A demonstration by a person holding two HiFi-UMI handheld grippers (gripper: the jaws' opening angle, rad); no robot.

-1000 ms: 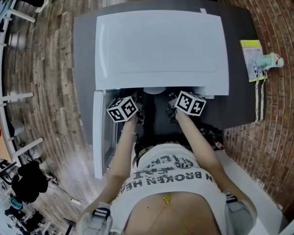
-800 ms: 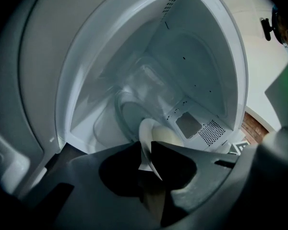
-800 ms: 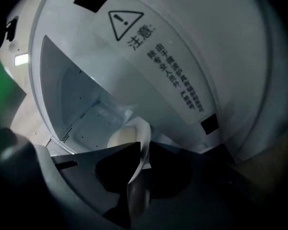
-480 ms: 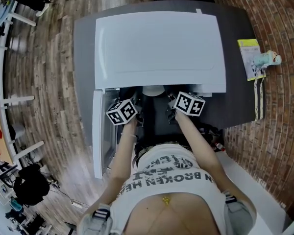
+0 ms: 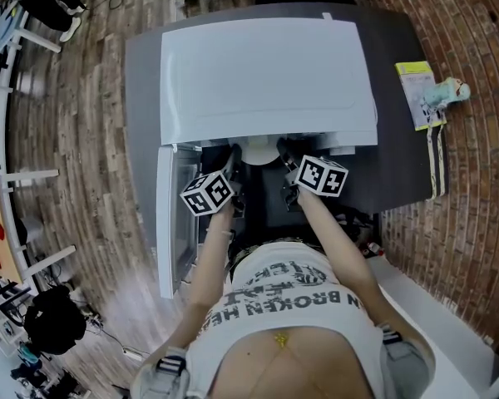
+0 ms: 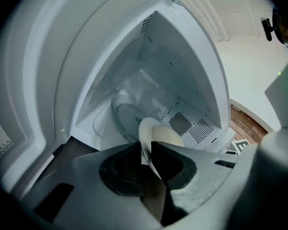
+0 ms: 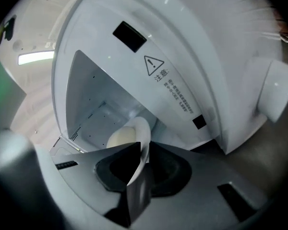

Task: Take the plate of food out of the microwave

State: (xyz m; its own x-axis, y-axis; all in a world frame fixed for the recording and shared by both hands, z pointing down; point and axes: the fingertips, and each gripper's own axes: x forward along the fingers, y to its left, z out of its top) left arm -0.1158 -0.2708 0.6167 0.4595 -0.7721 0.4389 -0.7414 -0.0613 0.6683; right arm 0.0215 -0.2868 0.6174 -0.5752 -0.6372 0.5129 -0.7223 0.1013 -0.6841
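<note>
Head view: white microwave (image 5: pixel 266 73) sits on dark grey tabletop (image 5: pixel 141 98), door (image 5: pixel 165 223) swung open at pic's left. Person stands in front w/ both arms reaching into the opening. Left hand-held gripper (image 5: pixel 233 160) and right hand-held gripper (image 5: pixel 285 163) flank a white plate (image 5: pixel 260 150), which just peeks out under the microwave's front edge, btwn the two. Yellow-green booklet (image 5: pixel 417 94) and a small toy figure (image 5: pixel 447 92) lie on tabletop's right end, well apart from the work.

Left gripper view: left hand-held gripper (image 6: pixel 145 145) jaws closed on plate (image 6: pixel 151 128) rim, pads pinching it from both sides. Pale mound of food (image 6: pixel 169 139) on the plate. Plate is at cavity mouth, in front of glass turntable (image 6: pixel 125 121); can't tell if it's clear of the glass.

Right gripper view: right hand-held gripper (image 7: pixel 143 147) likewise clamped on the plate (image 7: pixel 141 128) rim, opposite side, food (image 7: pixel 122 138) showing past the jaws. Warning label (image 7: pixel 156 68) on the front panel, round knob (image 7: pixel 278 92) at far right.
</note>
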